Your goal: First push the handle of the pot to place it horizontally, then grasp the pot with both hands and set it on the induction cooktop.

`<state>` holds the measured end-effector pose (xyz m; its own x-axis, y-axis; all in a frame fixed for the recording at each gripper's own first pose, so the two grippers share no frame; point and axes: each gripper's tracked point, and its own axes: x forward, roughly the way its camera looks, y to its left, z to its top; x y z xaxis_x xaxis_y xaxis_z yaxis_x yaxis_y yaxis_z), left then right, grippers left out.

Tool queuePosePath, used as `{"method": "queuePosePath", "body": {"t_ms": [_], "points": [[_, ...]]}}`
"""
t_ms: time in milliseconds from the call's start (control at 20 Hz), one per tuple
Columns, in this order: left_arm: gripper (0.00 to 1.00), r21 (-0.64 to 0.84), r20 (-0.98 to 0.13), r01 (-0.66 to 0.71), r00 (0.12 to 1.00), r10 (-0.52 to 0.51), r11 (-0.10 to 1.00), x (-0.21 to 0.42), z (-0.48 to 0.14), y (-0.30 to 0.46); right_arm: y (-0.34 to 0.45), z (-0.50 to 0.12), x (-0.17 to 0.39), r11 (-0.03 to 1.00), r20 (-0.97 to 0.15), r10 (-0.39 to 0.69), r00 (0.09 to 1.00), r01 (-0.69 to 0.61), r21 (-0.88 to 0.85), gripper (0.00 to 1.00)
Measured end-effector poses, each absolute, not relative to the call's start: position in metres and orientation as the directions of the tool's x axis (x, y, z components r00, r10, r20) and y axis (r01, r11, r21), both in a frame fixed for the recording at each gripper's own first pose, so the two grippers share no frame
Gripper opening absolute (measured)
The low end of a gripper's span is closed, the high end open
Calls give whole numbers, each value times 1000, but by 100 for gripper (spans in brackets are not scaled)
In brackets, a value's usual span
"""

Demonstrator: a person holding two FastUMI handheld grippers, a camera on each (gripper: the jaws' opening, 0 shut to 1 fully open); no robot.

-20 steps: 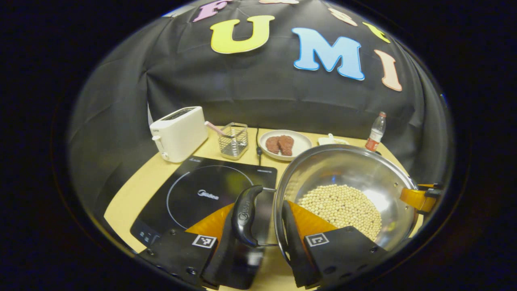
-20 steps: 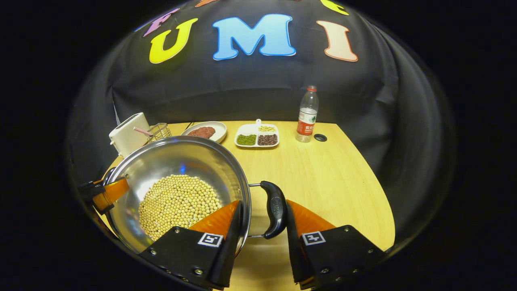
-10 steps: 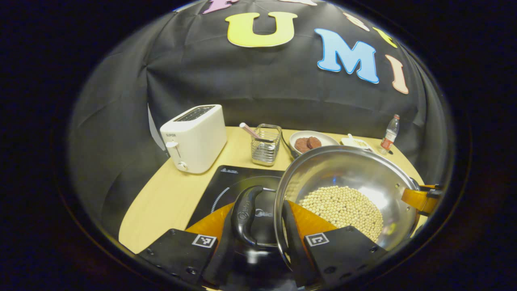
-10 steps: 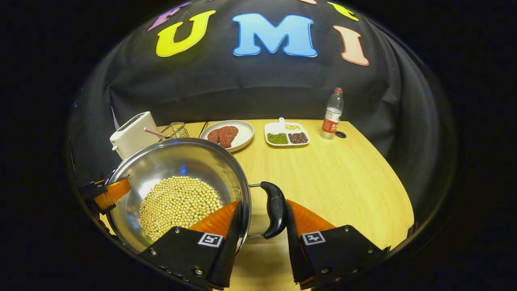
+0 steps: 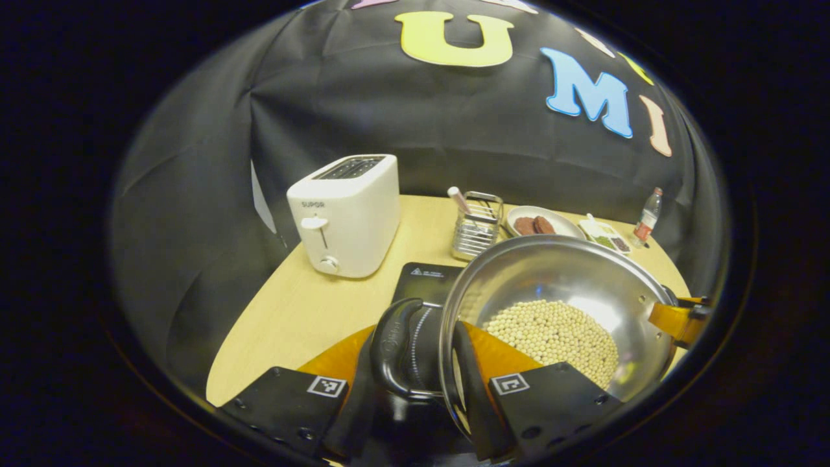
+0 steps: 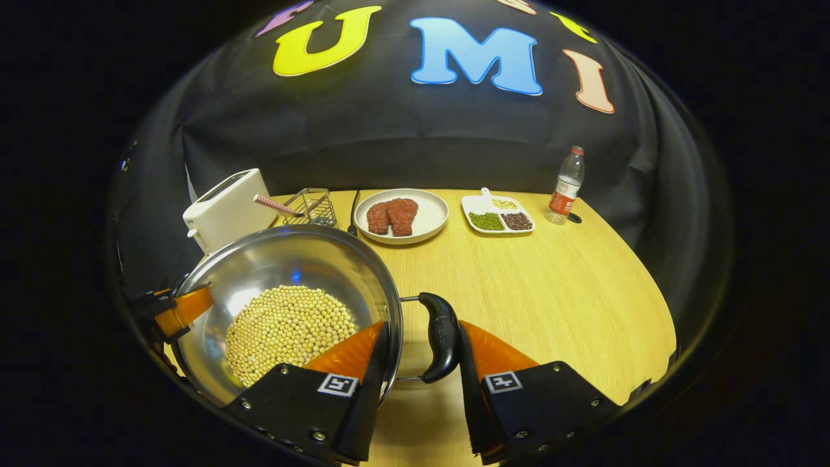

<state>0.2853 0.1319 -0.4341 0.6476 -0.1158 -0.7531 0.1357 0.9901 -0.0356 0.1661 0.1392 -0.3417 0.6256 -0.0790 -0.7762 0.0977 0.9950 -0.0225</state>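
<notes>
A steel pot (image 5: pixel 551 272) holding pale beans hangs above the table, gripped at both sides. My left gripper (image 5: pixel 415 363) is shut on its black left handle (image 5: pixel 392 344), one finger outside the handle and one inside the rim. Beneath the pot lies the black induction cooktop (image 5: pixel 425 279), mostly covered by it. In the right gripper view, the pot (image 6: pixel 285 259) sits at lower left and my right gripper (image 6: pixel 421 350) is shut on the black right handle (image 6: pixel 444 334) in the same way. Each view shows the other gripper's orange finger at the pot's far rim.
A white toaster (image 5: pixel 347 214) and a wire basket (image 5: pixel 476 224) stand behind the cooktop. A plate of meat (image 6: pixel 402 214), a divided dish of beans (image 6: pixel 498 217) and a water bottle (image 6: pixel 565 185) line the back. Bare wooden table (image 6: pixel 551 292) lies to the right.
Both grippers have carried the pot leftward across the table. It now covers most of the cooktop, and the toaster looms closer in the left gripper view. Both grips are unchanged.
</notes>
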Motion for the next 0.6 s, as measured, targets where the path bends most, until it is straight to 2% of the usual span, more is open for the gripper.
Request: {"method": "queuePosePath", "body": {"t_ms": [50, 100, 200, 250, 400, 500, 550, 600], "points": [[67, -41, -748, 125, 654, -113, 991, 285, -435, 135, 143, -341, 167, 996, -774, -76, 629, 90, -24, 57], [63, -45, -745, 116, 658, -111, 992, 287, -435, 138, 146, -343, 170, 996, -770, -73, 633, 86, -24, 57], [65, -43, -739, 109, 665, -105, 993, 284, -433, 143, 150, -345, 171, 996, -774, -67, 630, 88, -15, 57], [70, -39, -737, 107, 669, -101, 993, 284, -434, 145, 151, -346, 172, 996, -774, -60, 630, 89, -5, 57], [70, -44, -704, 76, 705, -85, 996, 286, -422, 151, 156, -343, 175, 998, -766, -10, 643, 59, 36, 58], [90, -25, -647, 56, 760, -59, 998, 294, -400, 154, 151, -322, 184, 999, -705, 2, 709, 33, 35, 68], [100, -12, -621, 59, 782, -54, 998, 294, -385, 153, 145, -312, 185, 999, -680, -3, 733, 27, 25, 83], [98, -1, -597, 68, 800, -55, 998, 295, -372, 149, 139, -299, 184, 1000, -655, 1, 756, 19, 23, 98]]}}
